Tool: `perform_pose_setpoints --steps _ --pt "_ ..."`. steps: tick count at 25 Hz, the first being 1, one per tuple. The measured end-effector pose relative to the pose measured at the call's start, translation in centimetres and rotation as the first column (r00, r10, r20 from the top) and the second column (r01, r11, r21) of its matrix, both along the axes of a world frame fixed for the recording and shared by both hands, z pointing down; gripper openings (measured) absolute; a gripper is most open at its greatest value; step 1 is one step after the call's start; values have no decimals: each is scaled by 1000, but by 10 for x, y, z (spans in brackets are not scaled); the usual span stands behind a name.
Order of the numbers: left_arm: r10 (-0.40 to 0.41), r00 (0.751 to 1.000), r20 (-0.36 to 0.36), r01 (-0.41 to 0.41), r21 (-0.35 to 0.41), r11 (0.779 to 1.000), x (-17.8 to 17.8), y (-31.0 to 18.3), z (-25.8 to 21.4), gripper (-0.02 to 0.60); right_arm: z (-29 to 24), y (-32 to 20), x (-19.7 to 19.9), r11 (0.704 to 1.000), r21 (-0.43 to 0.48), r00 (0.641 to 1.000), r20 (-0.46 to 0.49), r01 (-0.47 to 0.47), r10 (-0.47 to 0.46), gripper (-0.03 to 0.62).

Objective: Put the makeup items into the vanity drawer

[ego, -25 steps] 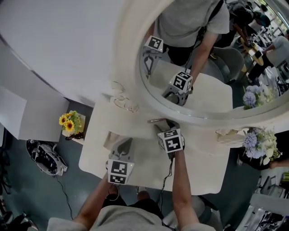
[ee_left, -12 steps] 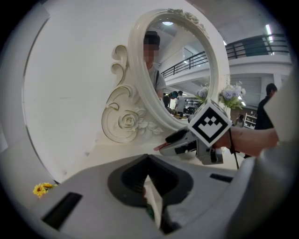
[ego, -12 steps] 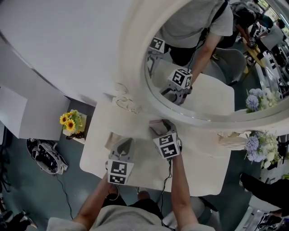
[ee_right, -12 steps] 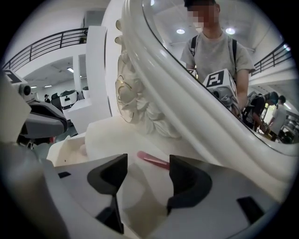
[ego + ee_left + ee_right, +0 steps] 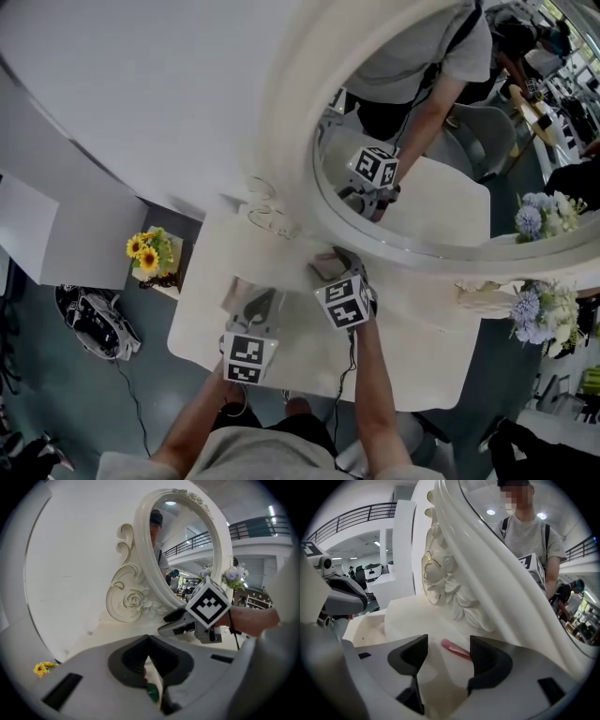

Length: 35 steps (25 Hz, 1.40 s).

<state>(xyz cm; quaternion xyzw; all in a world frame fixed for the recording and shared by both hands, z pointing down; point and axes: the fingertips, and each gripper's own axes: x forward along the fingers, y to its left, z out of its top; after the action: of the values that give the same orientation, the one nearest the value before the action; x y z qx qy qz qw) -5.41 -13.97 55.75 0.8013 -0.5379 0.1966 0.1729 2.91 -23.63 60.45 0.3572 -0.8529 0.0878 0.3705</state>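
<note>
**Q:** What is the state of the right gripper [image 5: 447, 653]?

**A:** Its jaws are spread wide and grip nothing. It sits low over the vanity top [image 5: 412, 347], close to the base of the mirror frame [image 5: 459, 597].

**Q:** Where is the makeup item?

**A:** A slim pink makeup item [image 5: 453, 648] lies flat on the vanity top, just ahead of the right gripper. It sits in the gap between the two jaws, with its far end toward the right-hand jaw. Whether that jaw touches it cannot be determined. What kind of item it is cannot be told either.

**Q:** What is the state of the left gripper [image 5: 149, 644]?

**A:** Its jaws are pressed together at the tips. A small green object [image 5: 152, 693] shows in the narrow slit lower down. What it is cannot be told.

**Q:** Where is the left gripper?

**A:** In the head view it is at the left part of the vanity, over the open drawer [image 5: 234, 289], and it points toward the mirror. The two grippers are near each other but apart.

**Q:** What else is in the area?

**A:** The oval mirror [image 5: 441, 187] reflects the person and the right gripper's marker cube. A bunch of sunflowers [image 5: 145, 255] stands below the vanity's left edge.
</note>
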Motion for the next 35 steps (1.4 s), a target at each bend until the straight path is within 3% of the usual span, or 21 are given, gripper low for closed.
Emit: perform_pose_setpoints --steps 10,12,17,18,35 --pt "1 1000 -2 -1 -7 1000 1 -1 2 0 6 3 8 997 -58 999 18 -41 42 267" --pt "3 1000 -3 -3 -6 1000 3 0 2 0 6 4 12 997 -53 999 11 -51 51 203" --pt "7 1000 -3 -7 -6 1000 5 2 1 0 7 9 18 997 -57 998 -8 -59 58 169" --pt "8 1000 -2 -8 -6 1000 6 3 1 0 7 10 19 996 -53 998 -13 -67 66 58" --pt "26 1000 -2 -26 4 1000 12 20 -1 0 1 31 28 994 30 994 30 -104 103 23"
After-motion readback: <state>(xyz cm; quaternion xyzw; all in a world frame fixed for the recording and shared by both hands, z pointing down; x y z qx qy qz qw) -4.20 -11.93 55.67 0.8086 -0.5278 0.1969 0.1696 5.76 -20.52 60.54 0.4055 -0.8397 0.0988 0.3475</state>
